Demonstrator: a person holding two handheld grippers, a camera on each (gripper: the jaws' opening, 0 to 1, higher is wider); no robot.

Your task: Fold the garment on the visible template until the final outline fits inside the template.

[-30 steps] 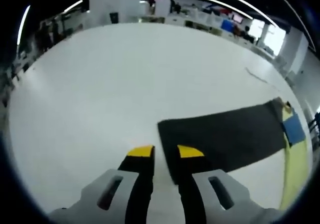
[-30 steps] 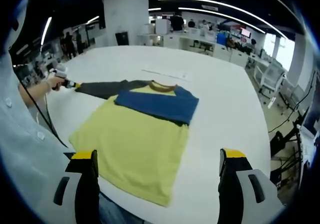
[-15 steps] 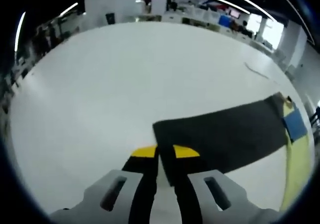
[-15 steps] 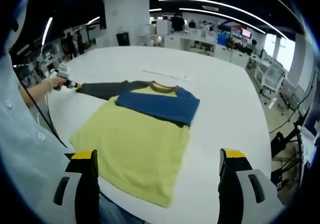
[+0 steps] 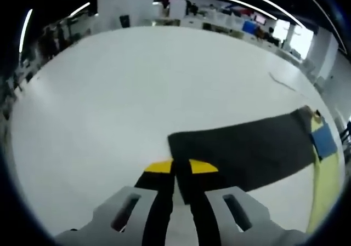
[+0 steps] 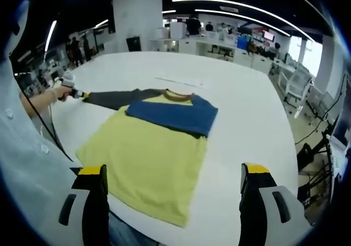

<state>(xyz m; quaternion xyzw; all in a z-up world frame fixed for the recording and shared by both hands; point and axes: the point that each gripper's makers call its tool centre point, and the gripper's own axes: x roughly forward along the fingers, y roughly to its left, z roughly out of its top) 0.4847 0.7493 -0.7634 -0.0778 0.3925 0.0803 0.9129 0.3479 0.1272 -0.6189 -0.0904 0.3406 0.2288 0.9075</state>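
Observation:
A yellow shirt (image 6: pixel 148 164) lies flat on the white table (image 6: pixel 247 109), brown collar at the far side. Its blue sleeve (image 6: pixel 175 113) is folded across the chest. The dark grey sleeve (image 5: pixel 247 147) stretches straight out. My left gripper (image 5: pixel 176 166) is shut on the cuff corner of that dark grey sleeve (image 6: pixel 112 97), low over the table. In the right gripper view, the left gripper (image 6: pixel 77 93) sits at the cuff, held by a hand (image 6: pixel 55 92). My right gripper (image 6: pixel 173 170) hangs wide open above the hem, holding nothing.
A thin pale strip (image 6: pixel 181 81) lies on the table beyond the collar. The person's light sleeve (image 6: pixel 22 164) fills the left of the right gripper view. Desks, chairs and people stand past the table's far and right edges.
The left jaws have come together on the dark sleeve's cuff corner; a second ago a gap stood between them. The right gripper and the shirt have stayed put.

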